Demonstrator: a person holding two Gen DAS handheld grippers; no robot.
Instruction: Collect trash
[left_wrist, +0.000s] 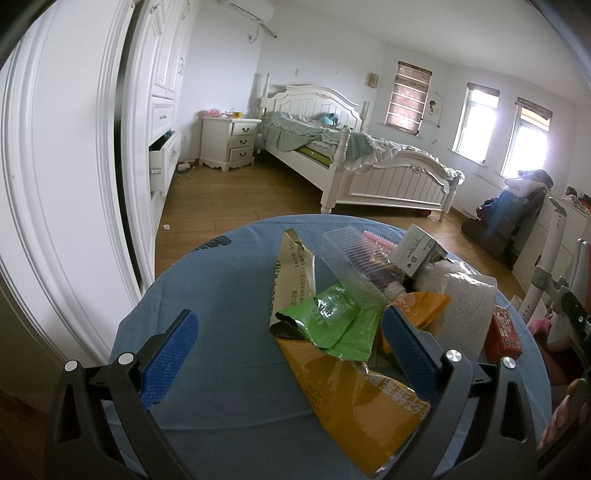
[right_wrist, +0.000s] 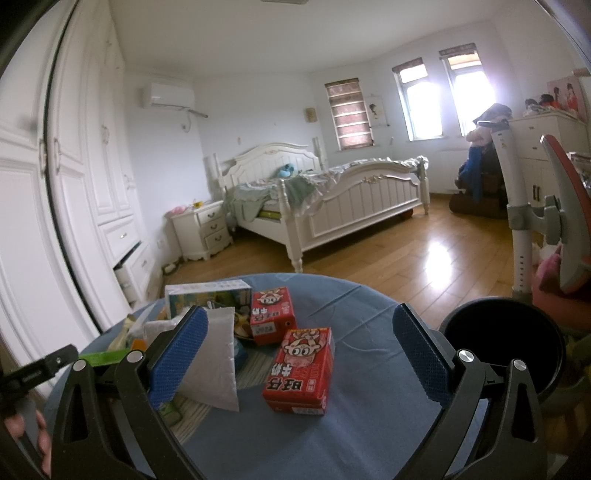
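Observation:
A round table with a blue cloth (left_wrist: 221, 295) carries a heap of trash. The left wrist view shows a yellow snack bag (left_wrist: 354, 398), a green wrapper (left_wrist: 332, 321), a clear plastic tray (left_wrist: 351, 258), a white box (left_wrist: 417, 251) and a white bubble mailer (left_wrist: 465, 310). My left gripper (left_wrist: 290, 349) is open just above the yellow bag and green wrapper, holding nothing. My right gripper (right_wrist: 299, 354) is open too, with a red drink carton (right_wrist: 299, 369) lying on the table between its fingers. A second red carton (right_wrist: 271, 314) stands behind it. A black bin (right_wrist: 506, 339) sits at the table's right edge.
Beyond the table are a wooden floor (right_wrist: 388, 258), a white bed (right_wrist: 332, 199) and a nightstand (left_wrist: 229, 142). A white wardrobe with an open drawer (left_wrist: 162, 155) runs along the left. A chair (right_wrist: 561, 221) and a white pole stand at the right. A hand (right_wrist: 22, 432) holds the left gripper.

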